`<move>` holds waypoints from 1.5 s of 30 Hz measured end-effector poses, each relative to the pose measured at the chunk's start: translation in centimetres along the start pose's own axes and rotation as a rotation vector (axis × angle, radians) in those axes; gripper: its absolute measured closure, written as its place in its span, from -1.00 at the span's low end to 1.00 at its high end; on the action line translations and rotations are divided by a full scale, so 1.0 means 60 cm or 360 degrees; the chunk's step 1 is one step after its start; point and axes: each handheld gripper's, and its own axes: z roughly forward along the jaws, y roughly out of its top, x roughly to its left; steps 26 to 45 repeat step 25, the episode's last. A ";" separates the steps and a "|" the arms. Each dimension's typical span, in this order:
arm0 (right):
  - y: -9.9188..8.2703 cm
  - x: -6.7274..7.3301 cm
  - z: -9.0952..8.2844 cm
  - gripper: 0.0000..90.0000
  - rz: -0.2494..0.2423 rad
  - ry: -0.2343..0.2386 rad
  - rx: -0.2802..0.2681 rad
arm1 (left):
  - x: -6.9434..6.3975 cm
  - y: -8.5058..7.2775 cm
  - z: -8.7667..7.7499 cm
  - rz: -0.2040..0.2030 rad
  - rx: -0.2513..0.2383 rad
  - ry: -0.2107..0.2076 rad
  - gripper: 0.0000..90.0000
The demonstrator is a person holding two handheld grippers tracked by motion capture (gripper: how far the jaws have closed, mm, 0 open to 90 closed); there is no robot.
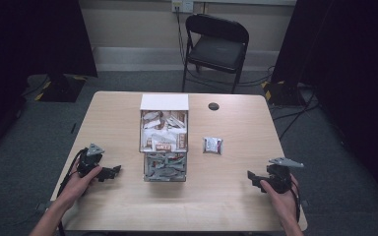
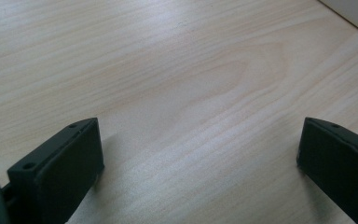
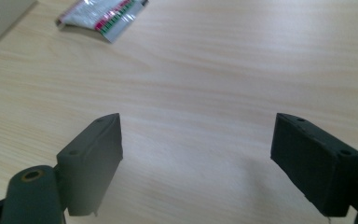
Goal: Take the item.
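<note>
both hands (image 1: 81, 179) low, fingers (image 3: 91, 163) apart

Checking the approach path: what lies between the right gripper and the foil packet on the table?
Nothing. In the right gripper view, bare wood runs from the open right gripper up to the foil packet; the high view shows the same clear stretch of table.

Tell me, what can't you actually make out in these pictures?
- Print on the silver packet: too small in the high view; cut off by the top edge in the right gripper view.
- Lower packets in the box: buried under others, high view.
- Black round spot on the table: too small to identify.
</note>
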 end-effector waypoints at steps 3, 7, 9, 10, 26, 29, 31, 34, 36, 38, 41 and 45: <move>-0.006 -0.013 0.001 -0.60 0.0031 -0.0062 0.0045 | 0.000 0.000 0.000 -0.0001 0.0001 0.0000 -1.00; -0.016 -0.020 0.003 -0.63 0.0063 -0.0094 0.0094 | -0.001 0.000 0.000 -0.0007 -0.0003 0.0000 -1.00; -0.019 -0.019 0.006 -0.63 0.0028 -0.0114 0.0122 | -0.001 0.000 0.000 -0.0009 -0.0003 0.0000 -1.00; -0.018 -0.018 0.006 -0.66 0.0012 -0.0105 0.0112 | -0.001 0.000 0.000 -0.0007 -0.0003 0.0000 -1.00; -0.034 0.005 0.026 -0.83 -0.0014 -0.0245 0.0040 | -0.001 0.000 0.000 -0.0007 -0.0003 -0.0001 -1.00; -0.034 0.005 0.026 -0.83 -0.0014 -0.0245 0.0040 | -0.001 0.000 0.000 -0.0007 -0.0003 -0.0001 -1.00; -0.034 0.005 0.026 -0.83 -0.0014 -0.0245 0.0040 | -0.001 0.000 0.000 -0.0007 -0.0003 -0.0001 -1.00; -0.034 0.005 0.026 -0.83 -0.0014 -0.0245 0.0040 | -0.001 0.000 0.000 -0.0007 -0.0003 -0.0001 -1.00; -0.034 0.005 0.026 -0.83 -0.0014 -0.0245 0.0040 | -0.001 0.000 0.000 -0.0007 -0.0003 -0.0001 -1.00; -0.034 0.005 0.026 -0.83 -0.0014 -0.0245 0.0040 | -0.001 0.000 0.000 -0.0007 -0.0003 -0.0001 -1.00; -0.034 0.005 0.026 -0.83 -0.0014 -0.0245 0.0040 | -0.001 0.000 0.000 -0.0007 -0.0003 -0.0001 -1.00; -0.034 0.005 0.026 -0.83 -0.0014 -0.0245 0.0040 | -0.001 0.000 0.000 -0.0007 -0.0003 -0.0001 -1.00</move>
